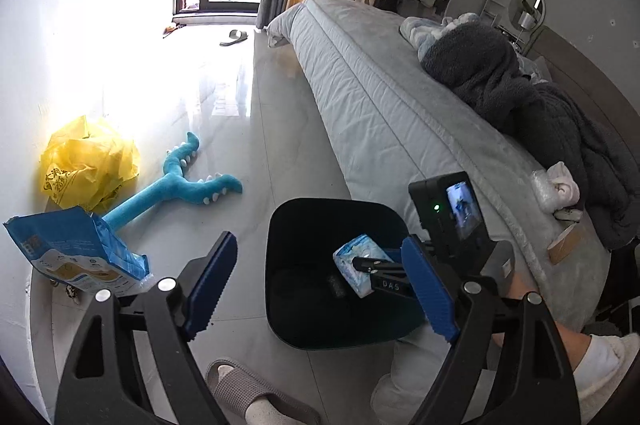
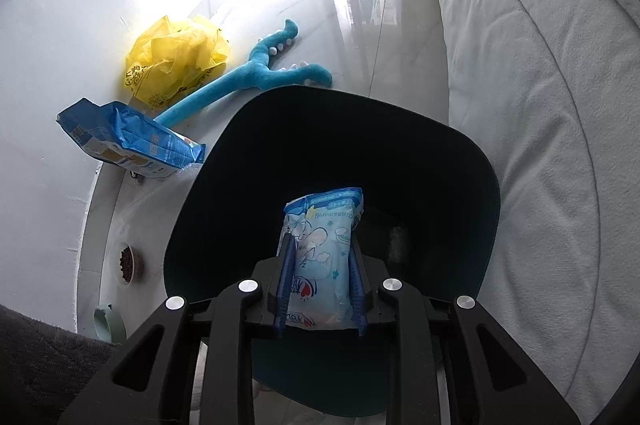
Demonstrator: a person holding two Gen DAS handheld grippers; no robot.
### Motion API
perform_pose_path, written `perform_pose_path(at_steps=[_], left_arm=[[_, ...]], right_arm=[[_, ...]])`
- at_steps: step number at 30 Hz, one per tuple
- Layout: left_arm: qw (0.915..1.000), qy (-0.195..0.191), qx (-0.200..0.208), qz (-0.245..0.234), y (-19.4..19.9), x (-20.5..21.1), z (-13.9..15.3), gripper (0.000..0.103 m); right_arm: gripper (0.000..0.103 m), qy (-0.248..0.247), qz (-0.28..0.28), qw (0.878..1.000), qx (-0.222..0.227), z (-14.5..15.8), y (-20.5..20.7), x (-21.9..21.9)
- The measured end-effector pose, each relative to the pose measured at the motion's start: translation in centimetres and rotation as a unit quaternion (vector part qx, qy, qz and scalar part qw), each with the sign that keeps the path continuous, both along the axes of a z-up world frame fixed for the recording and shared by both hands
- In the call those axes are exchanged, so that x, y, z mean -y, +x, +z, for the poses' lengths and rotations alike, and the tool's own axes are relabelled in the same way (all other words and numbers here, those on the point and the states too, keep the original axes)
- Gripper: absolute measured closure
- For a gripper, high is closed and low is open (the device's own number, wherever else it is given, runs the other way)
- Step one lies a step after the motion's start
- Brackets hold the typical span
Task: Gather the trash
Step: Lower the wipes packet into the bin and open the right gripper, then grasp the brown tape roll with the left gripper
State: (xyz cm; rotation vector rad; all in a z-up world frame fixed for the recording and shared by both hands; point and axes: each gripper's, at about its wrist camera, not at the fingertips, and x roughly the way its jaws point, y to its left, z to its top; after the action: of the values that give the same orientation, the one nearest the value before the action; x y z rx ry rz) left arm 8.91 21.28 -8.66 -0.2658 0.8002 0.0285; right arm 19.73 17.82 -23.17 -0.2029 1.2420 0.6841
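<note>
Right claw (image 2: 320,289) clenched on a small tissue pack (image 2: 322,257), pads pressing its two long sides, pack standing upright and sticking out past the fingertips. Directly below and ahead of that claw, the open mouth of a dark bin (image 2: 460,161), so the pack hangs over the opening, apparently not yet let go.

Left claw (image 1: 320,285) released, jaws spread wide, nothing between them; bin just ahead of it and the right claw with the pack just inside its right finger.

Likely handling of the pack: light, soft, squashy under the pads, with a slick plastic wrap that could slide if gripped loosely. Best hold across the narrow middle, as now. Probably drops cleanly with a small opening of the jaws.

Left of both claws, on the floor: a crumpled yellow bag (image 2: 176,61), very light, floppy, best pinched at a bunched fold; a blue packet (image 2: 132,141), open at one end, stiffer along its edges, best taken by the flat side or a corner. Blue plush toy (image 2: 248,77) between them, probably not trash. Bed (image 2: 520,85) to the right
</note>
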Motion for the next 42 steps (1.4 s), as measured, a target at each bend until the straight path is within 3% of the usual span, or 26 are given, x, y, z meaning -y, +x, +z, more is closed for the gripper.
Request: perform_pose_path(at_steps=[3, 10, 13, 25, 33, 42], left_arm=[[0.9999, 0.002, 0.014, 0.000, -0.3, 0.2, 0.9, 0.017], [0.9990, 0.003, 0.045, 0.000, -1.1, 0.5, 2.9, 0.016], [0.9983, 0.004, 0.059, 0.001, -1.4, 0.6, 3.7, 0.015], [0.9945, 0.007, 0.103, -0.017, -1.7, 3.4, 6.4, 0.013], [0.9900, -0.009, 0.131, -0.050, -1.1, 6.8, 7.9, 0.011], [0.9837, -0.011, 0.134, -0.119, 0.7, 12.1, 7.1, 0.011]], right_arm=[[0.075, -0.005, 0.003, 1.000, -0.001, -0.3, 0.0, -0.1], [0.049, -0.001, 0.007, 1.000, -0.004, -0.3, -0.2, -0.4], [0.046, 0.009, 0.011, 1.000, -0.001, 0.4, -0.5, -0.4], [0.035, 0.067, 0.043, 0.993, 0.083, 9.1, -2.6, 1.4], [0.029, 0.099, 0.034, 0.985, 0.141, 14.5, -2.7, 6.3], [0.028, 0.110, -0.034, 0.978, 0.172, 17.3, -1.3, 15.9]])
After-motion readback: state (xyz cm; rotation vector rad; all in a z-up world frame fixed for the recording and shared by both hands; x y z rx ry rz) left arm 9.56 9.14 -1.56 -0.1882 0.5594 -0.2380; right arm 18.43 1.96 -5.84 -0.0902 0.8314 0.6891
